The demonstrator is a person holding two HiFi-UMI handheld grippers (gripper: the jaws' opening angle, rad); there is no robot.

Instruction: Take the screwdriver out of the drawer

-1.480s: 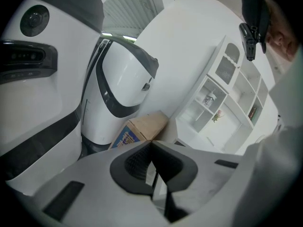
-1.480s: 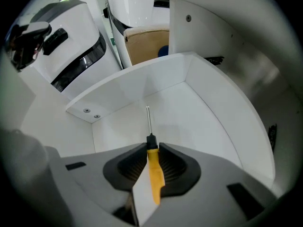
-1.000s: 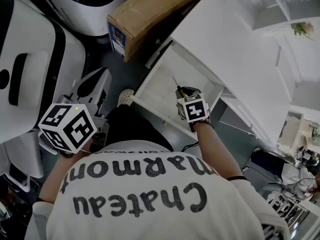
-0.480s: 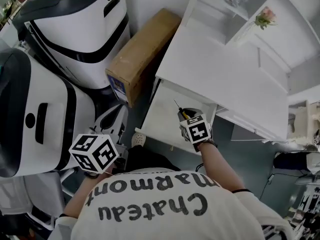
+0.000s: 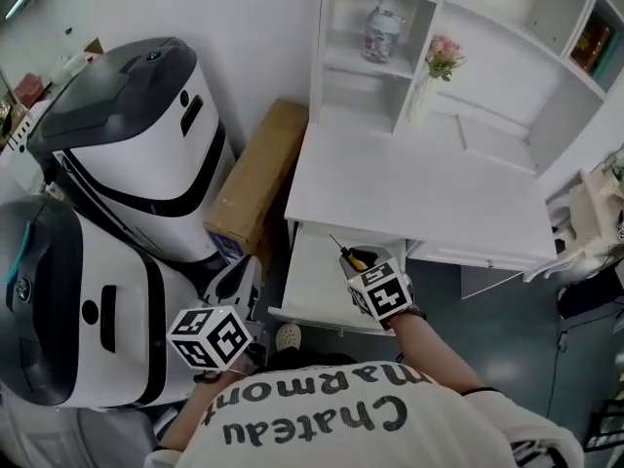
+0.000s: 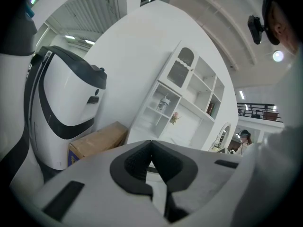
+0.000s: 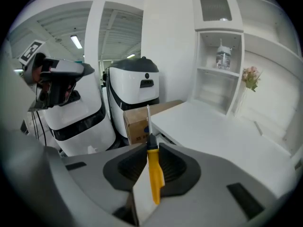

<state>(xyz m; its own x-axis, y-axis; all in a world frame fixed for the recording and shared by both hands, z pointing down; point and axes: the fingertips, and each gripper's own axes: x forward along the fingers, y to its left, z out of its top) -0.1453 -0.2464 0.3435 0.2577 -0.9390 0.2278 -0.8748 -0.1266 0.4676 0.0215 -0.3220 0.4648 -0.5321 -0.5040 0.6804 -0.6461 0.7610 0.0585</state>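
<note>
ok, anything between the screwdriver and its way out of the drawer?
Nothing visible. The right gripper is shut on the screwdriver by its yellow handle, over the open drawer. Only the desktop front edge lies near the tip in the head view.
</note>
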